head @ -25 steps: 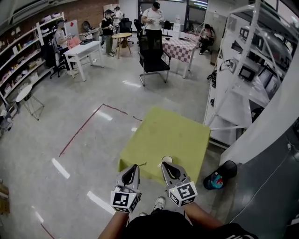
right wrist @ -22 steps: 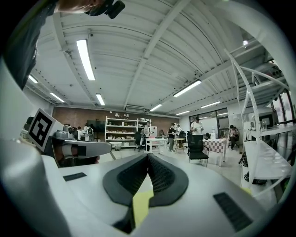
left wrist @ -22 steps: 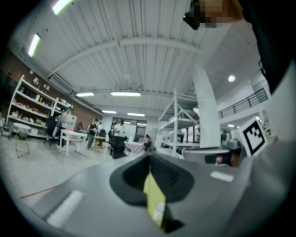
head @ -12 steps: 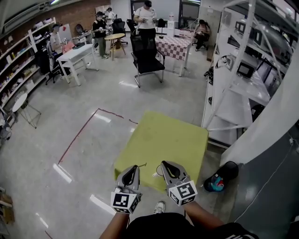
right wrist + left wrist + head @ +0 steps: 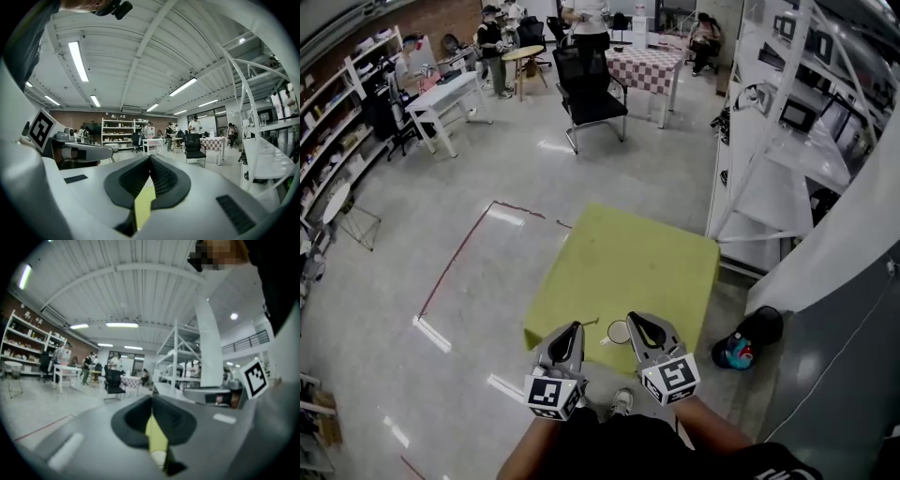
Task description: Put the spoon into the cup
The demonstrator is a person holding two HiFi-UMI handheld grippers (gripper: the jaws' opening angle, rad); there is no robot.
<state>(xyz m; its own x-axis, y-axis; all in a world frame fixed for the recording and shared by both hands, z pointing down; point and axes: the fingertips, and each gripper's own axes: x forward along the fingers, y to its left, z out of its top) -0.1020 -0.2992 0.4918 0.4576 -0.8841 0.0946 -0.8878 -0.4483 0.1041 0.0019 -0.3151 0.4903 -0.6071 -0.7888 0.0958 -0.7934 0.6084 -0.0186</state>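
Pressing their fingers together on nothing, the left gripper (image 5: 574, 328) and right gripper (image 5: 634, 321) hover level at the six o'clock edge of a yellow-green table (image 5: 628, 253). A white cup (image 5: 619, 332) stands upright between the two tips, just at the right gripper's nine o'clock. What looks like the spoon (image 5: 589, 323), thin and dark, lies at the cup's nine o'clock, near the left tip. A black chair (image 5: 592, 105) stands well apart at twelve o'clock, and white shelving (image 5: 769, 202) rises at three.
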